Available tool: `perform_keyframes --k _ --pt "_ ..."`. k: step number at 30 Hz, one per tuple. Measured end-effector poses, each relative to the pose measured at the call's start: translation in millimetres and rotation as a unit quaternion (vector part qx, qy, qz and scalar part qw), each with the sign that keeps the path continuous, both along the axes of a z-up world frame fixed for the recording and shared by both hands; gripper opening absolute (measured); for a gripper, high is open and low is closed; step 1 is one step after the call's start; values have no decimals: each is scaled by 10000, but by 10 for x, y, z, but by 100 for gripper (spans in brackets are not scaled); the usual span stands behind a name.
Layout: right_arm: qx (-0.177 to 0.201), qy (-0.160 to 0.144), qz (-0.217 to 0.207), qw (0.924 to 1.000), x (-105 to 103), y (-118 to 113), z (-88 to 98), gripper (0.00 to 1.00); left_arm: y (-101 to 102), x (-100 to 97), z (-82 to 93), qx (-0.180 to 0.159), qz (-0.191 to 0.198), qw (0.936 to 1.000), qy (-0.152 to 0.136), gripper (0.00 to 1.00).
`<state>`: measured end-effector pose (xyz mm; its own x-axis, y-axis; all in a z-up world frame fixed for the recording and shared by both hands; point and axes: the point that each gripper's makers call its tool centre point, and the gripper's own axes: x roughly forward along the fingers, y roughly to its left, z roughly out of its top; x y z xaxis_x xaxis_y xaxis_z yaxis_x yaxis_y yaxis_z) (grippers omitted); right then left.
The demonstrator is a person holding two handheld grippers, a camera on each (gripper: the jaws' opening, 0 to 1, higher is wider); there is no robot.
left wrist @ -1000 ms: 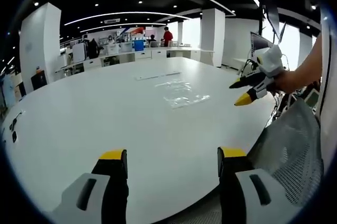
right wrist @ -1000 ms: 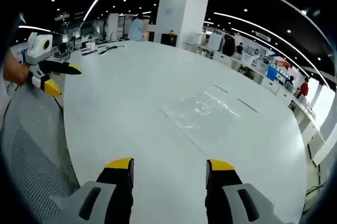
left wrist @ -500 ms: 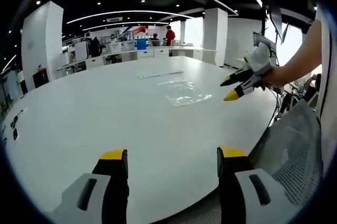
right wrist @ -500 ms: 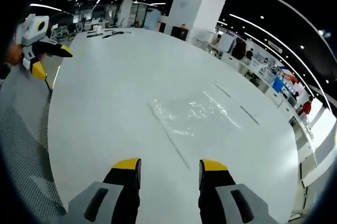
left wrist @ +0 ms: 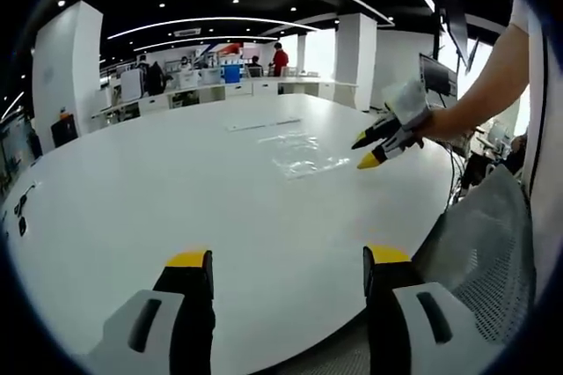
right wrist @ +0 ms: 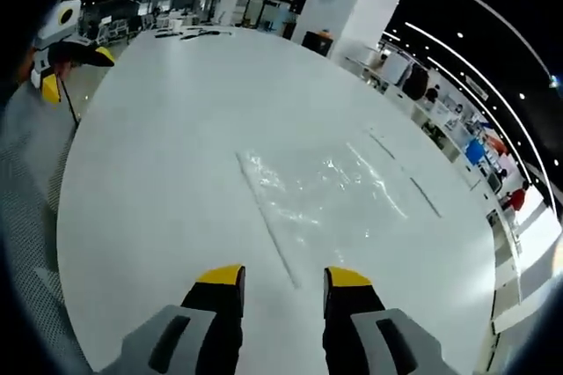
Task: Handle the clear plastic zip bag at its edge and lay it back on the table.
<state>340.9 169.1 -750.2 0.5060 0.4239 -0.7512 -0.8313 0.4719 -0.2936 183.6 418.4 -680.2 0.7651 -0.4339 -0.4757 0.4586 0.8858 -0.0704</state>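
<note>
A clear plastic zip bag lies flat on the white oval table, its zip edge running toward my right gripper. That gripper hovers just short of the bag's near corner, jaws open with a narrow gap and nothing between them. In the left gripper view the same bag lies far across the table, with the right gripper held by a person's hand right beside it. My left gripper is open over the near table edge, holding nothing, and appears again as the left gripper at the far left.
A grey mesh chair back stands at the table's right edge. Two thin strips lie beyond the bag. Small dark items rest near the table's left rim. White pillars, desks and people fill the office behind.
My right gripper has moved forward and down toward the bag's near corner, and its jaws have narrowed. The left gripper has stayed about where it was.
</note>
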Motion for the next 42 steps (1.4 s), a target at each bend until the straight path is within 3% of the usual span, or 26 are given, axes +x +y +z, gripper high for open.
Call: perform_keyframes --k 10,16,29,42 --pt "-186 7 228 9996 106 20 -63 21 -62 -12 51 -180 -51 9998 47 66" --pt "-253 228 283 9990 124 16 -123 13 -62 -11 47 -225 -49 9997 96 64" --pt "-353 426 455 9974 158 -10 -222 9 -8 5 -4 -233 -21 9997 113 63" --pt "-387 577 499 9963 240 -37 -275 10 -7 8 -14 -207 -3 9997 123 63"
